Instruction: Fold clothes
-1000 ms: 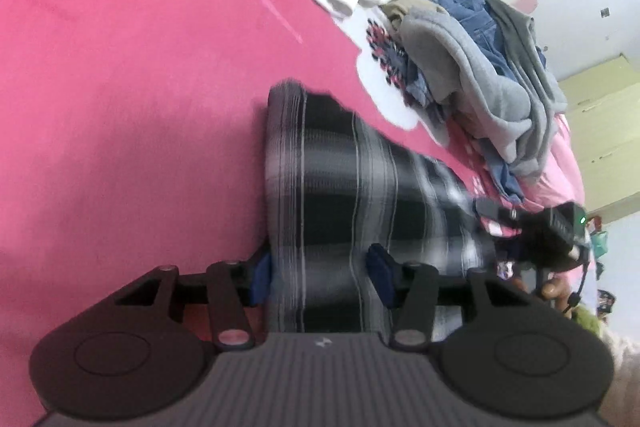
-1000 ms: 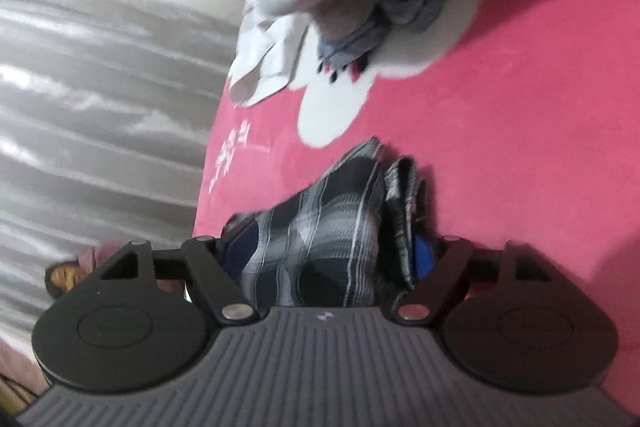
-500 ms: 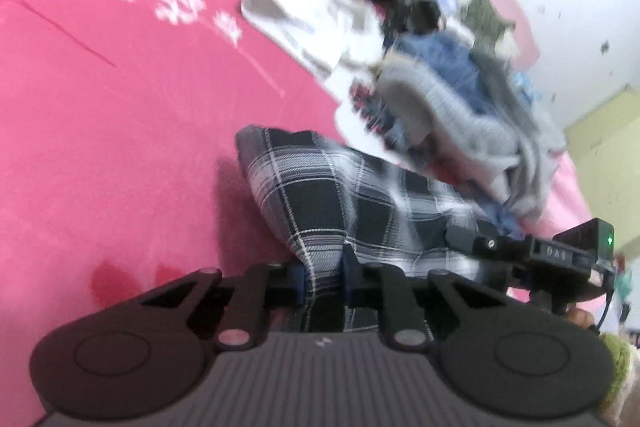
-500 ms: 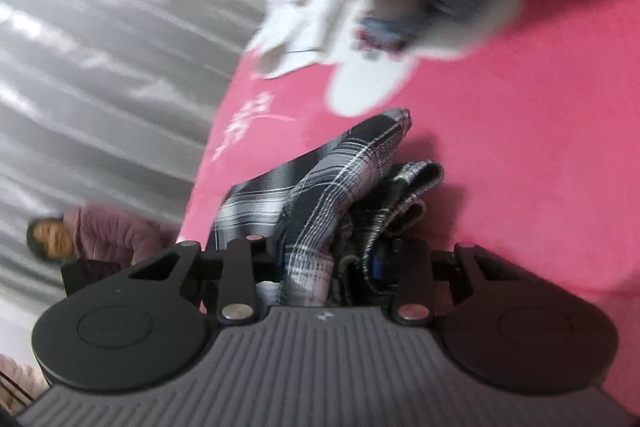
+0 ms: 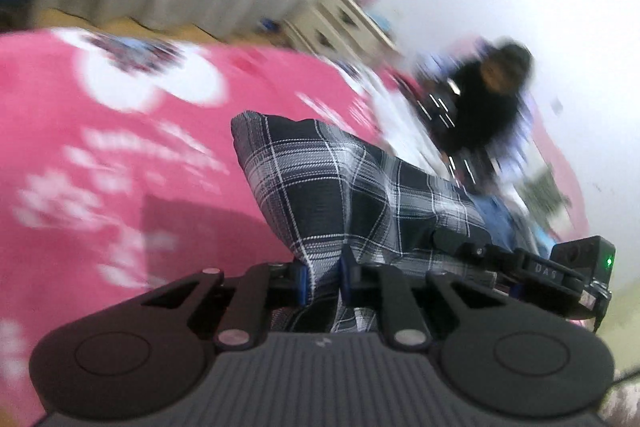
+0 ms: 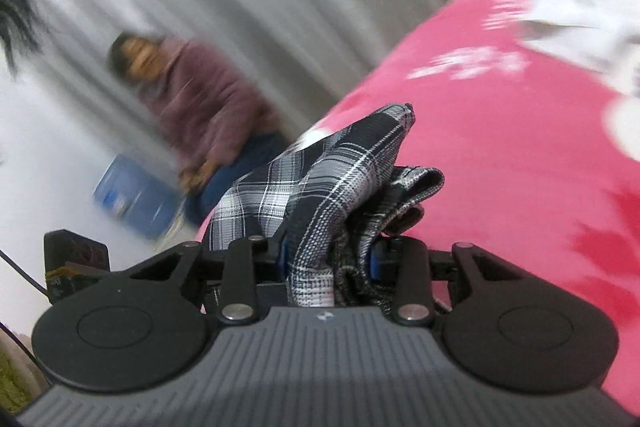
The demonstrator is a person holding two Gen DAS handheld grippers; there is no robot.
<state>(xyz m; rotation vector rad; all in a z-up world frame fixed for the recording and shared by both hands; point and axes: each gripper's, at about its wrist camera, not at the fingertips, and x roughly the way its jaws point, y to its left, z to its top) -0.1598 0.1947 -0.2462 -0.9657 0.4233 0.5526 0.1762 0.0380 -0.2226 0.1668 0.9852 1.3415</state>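
A black-and-white plaid garment (image 5: 340, 195) is lifted above the pink blanket (image 5: 100, 155). My left gripper (image 5: 322, 279) is shut on one bunched edge of it. The right gripper shows in the left wrist view (image 5: 520, 263) at the garment's other end. In the right wrist view the same plaid garment (image 6: 320, 179) hangs in folds, and my right gripper (image 6: 330, 259) is shut on a thick bunch of it. The pink blanket (image 6: 520, 147) lies behind it.
A person in black (image 5: 480, 107) sits at the far side of the blanket, by white cloth (image 5: 400, 131). A person in a mauve top (image 6: 200, 99) sits by grey curtains, next to a blue box (image 6: 132, 195). A cream dresser (image 5: 340, 23) stands by the wall.
Both grippers closed on the plaid garment and lifted it off the blanket. Both views tilted up, so the curtains, the wall and the people now show.
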